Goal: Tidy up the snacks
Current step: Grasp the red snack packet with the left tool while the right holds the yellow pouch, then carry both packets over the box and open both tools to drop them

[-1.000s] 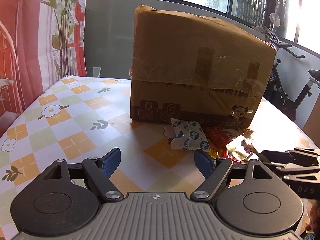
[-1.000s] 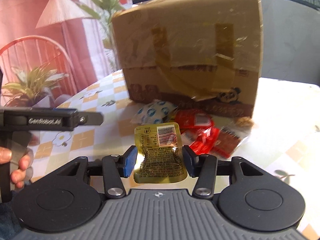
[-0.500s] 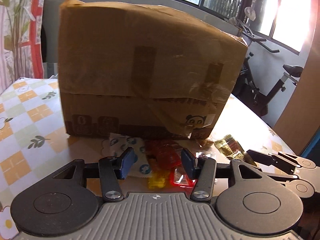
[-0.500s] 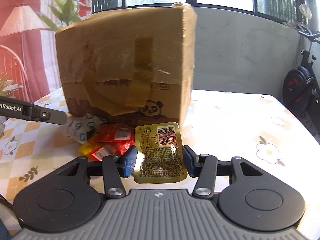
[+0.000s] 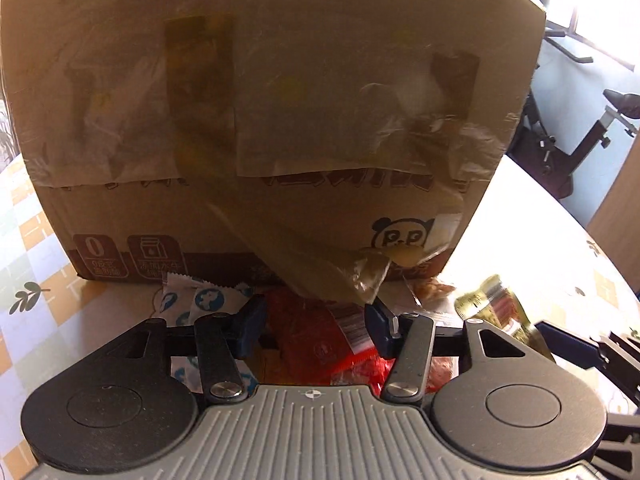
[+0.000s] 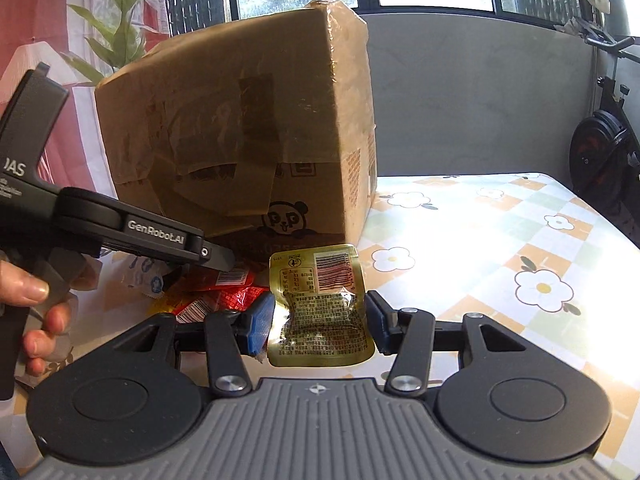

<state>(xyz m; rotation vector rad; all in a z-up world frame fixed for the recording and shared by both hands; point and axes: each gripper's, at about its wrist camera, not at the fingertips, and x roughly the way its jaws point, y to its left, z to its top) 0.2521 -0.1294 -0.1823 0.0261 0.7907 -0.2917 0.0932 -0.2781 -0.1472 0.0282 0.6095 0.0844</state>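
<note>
Gold snack pouch (image 6: pixel 320 320), pinched in right gripper (image 6: pixel 320 324).
Light, crinkly, slippery foil; take by flat edges. Left gripper (image 5: pixel 314 326) part-open over red packets (image 5: pixel 308 332).

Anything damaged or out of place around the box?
Yes: the brown cardboard box is dented, and a peeling strip of clear packing tape hangs off its front over the red snack packets. Nothing spilled.

Both wrist cameras look forward and downward along their own fingers, the left one pressed close to the taped face of the cardboard box (image 5: pixel 272 128), the right one farther back toward its corner, and both share the box (image 6: pixel 240 136) and the snack pile (image 6: pixel 224 292) at its foot.
</note>
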